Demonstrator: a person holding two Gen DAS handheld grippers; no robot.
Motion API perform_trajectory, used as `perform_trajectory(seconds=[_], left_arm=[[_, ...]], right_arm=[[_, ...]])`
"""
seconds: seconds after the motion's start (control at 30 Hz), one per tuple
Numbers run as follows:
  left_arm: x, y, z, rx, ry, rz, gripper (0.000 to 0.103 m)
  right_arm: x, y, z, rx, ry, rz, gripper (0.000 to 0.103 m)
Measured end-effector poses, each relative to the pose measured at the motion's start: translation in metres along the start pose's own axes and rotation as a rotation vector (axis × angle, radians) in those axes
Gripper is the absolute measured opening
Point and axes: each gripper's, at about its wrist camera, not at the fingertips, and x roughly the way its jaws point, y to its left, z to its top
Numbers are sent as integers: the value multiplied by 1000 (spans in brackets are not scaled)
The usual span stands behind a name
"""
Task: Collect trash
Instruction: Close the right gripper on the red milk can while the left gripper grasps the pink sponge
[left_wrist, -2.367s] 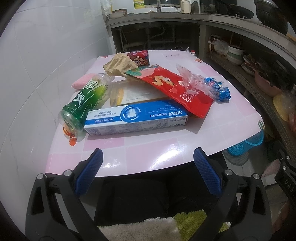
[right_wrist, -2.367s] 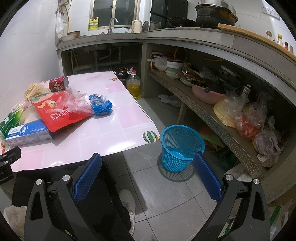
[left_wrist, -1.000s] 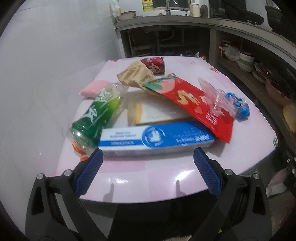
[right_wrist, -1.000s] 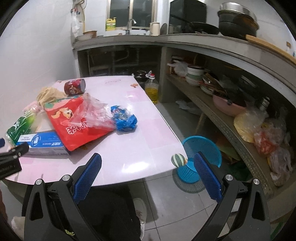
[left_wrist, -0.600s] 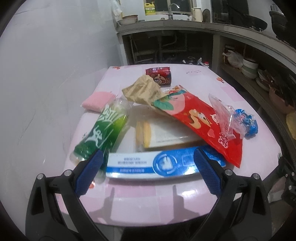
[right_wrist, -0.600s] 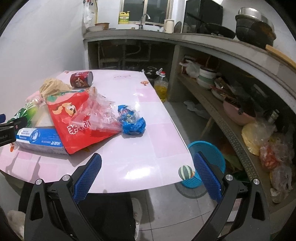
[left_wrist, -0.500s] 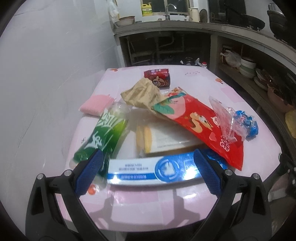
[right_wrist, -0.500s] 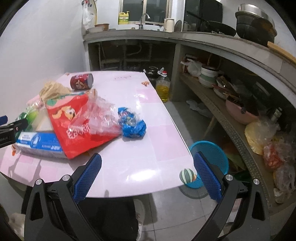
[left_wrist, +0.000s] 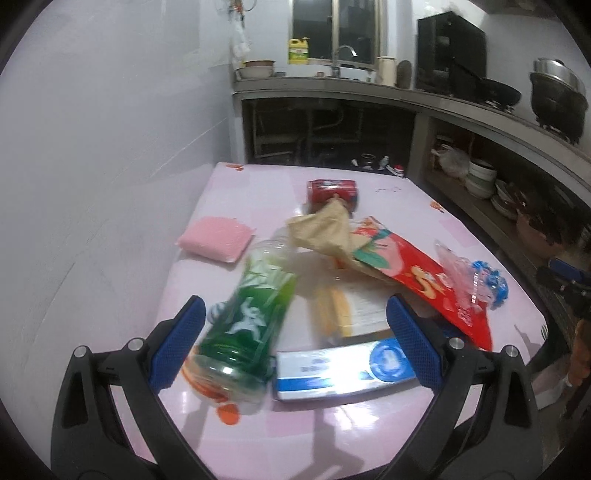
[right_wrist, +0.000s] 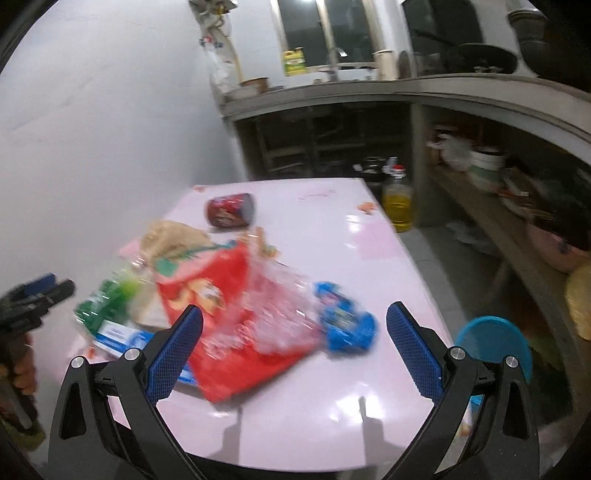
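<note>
Dim indoor light, glare on pink table (right_wrist: 354, 406), motion blur, fisheye-curved dark edges

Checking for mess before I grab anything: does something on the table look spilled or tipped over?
Yes. The green bottle lies on its side, and orange bits sit on the pink table by its near end. The red can also lies tipped.
</note>
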Motion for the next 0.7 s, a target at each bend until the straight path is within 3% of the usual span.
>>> perform_trajectory(seconds=[0.27, 0.37, 0.5, 0.6, 0.7], left_arm=[[25, 42, 52, -115, 21, -11, 94], [61, 59, 85, -180, 125, 34, 94], [129, 78, 117, -257, 317, 19, 94], [173, 93, 121, -316, 451, 73, 94], [202, 108, 116, -369, 536, 95, 94]], right_arm=[[28, 24, 61, -35, 49, 245, 97], [58, 33, 98, -49, 103, 327, 97], [119, 46, 143, -111, 176, 410, 97], [174, 58, 173, -172, 236, 397, 97], [230, 63, 190, -158, 313, 377, 97]])
